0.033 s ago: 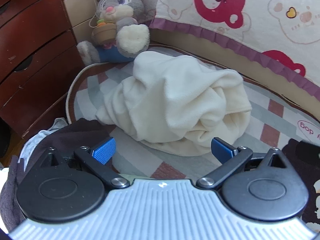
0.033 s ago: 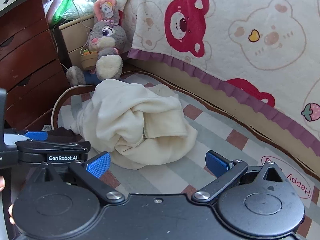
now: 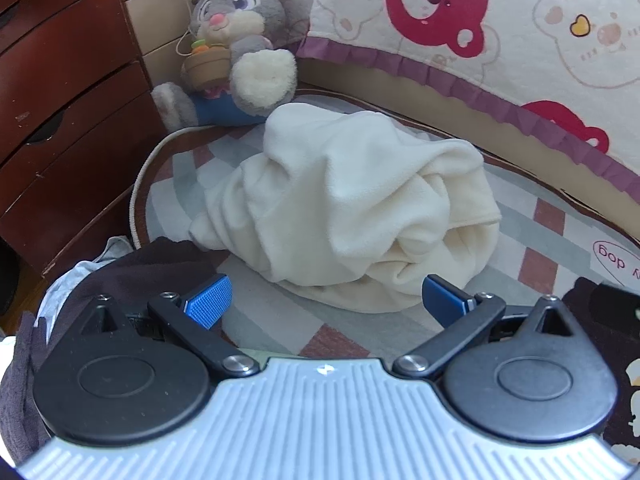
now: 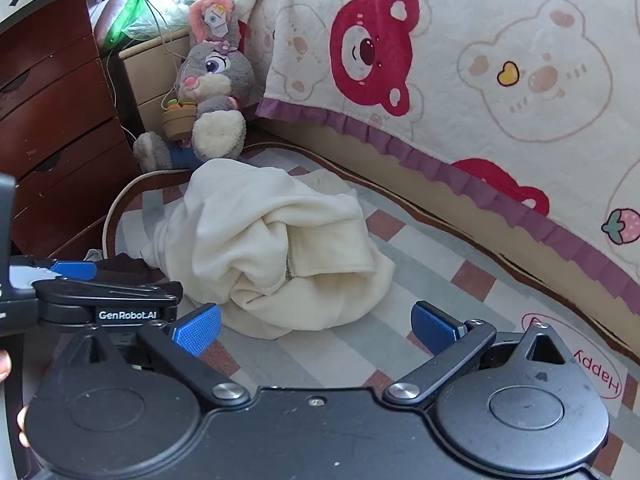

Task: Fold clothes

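Cream fleece garment (image 3: 352,208), crumpled in a loose heap, lies on a grey, white and red-brown checked floor mat (image 3: 328,338) beside a bed. It is unfolded, with a zip visible at its front opening in the right wrist view (image 4: 289,270).

Left gripper (image 3: 326,300): jaws fully apart, nothing between the blue pads (image 3: 210,300); it hovers just short of the near edge of the garment and touches nothing. Right gripper (image 4: 316,326): jaws likewise wide apart and empty, close to the near edge of the heap, not in contact. The left gripper also shows at the left edge of the right wrist view (image 4: 76,270).

Dark brown clothing (image 3: 132,264) lies at the left near corner of the mat, just beside the left gripper; whether it touches the cream garment cannot be told.

Surroundings: grey plush rabbit (image 3: 236,44) sits beyond the garment against a beige bedside cabinet (image 4: 154,76); dark red wooden drawer unit (image 3: 60,80) stands to the left; cream bedspread printed with red and pale bears, edged with a purple frill (image 3: 500,12), hangs on the right.
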`<state>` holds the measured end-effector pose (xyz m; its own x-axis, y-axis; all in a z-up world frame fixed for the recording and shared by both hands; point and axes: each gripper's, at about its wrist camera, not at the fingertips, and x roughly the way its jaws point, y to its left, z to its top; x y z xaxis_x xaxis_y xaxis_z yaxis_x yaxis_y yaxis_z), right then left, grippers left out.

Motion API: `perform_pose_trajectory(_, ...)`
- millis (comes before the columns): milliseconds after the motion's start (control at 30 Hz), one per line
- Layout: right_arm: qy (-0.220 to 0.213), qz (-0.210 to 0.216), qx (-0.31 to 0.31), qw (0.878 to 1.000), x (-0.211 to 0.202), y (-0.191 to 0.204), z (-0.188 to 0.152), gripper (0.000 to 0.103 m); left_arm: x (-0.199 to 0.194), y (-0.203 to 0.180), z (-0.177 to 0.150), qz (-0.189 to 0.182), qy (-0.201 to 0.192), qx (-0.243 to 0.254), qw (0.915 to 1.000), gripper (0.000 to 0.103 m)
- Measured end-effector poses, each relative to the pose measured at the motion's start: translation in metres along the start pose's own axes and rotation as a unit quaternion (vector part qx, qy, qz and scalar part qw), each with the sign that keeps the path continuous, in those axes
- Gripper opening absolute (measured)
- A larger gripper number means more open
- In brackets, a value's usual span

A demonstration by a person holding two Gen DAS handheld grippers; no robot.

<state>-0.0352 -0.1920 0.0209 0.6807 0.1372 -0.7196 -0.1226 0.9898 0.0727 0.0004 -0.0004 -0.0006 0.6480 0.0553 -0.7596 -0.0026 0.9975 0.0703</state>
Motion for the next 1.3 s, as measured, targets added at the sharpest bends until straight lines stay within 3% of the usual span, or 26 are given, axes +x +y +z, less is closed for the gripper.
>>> perform_pose_trajectory(100,-0.006,-0.004,0.008,1.000,0.006,-0.006,0.004,0.103,-0.001,-0.011,-0.003,0.024,-0.009,0.017,0.9995,0.103)
perform_pose_trajectory(133,-0.010,-0.005,0.011,1.000,0.008,-0.009,0.005,0.102,0.000,-0.012,-0.003,0.019,-0.006,0.015,0.9997,0.103)
perform_pose_trajectory(200,-0.061,-0.003,0.008,0.998,-0.006,-0.009,-0.005,0.102,-0.001,-0.011,-0.001,0.008,0.005,0.011,0.9999,0.103)
perform_pose_trajectory(267,-0.070,-0.010,0.025,0.997,-0.008,-0.015,-0.005,0.102,-0.002,-0.008,-0.002,0.000,0.007,0.009,0.9999,0.103)
perform_pose_trajectory(667,-0.051,-0.007,0.038,0.998,0.001,-0.023,-0.007,0.102,-0.006,-0.009,-0.009,0.013,0.000,0.022,0.9997,0.103)
perform_pose_trajectory(1300,-0.048,-0.027,0.054,0.997,0.002,-0.037,-0.012,0.102,-0.008,-0.008,-0.006,-0.015,0.003,0.011,0.9998,0.103)
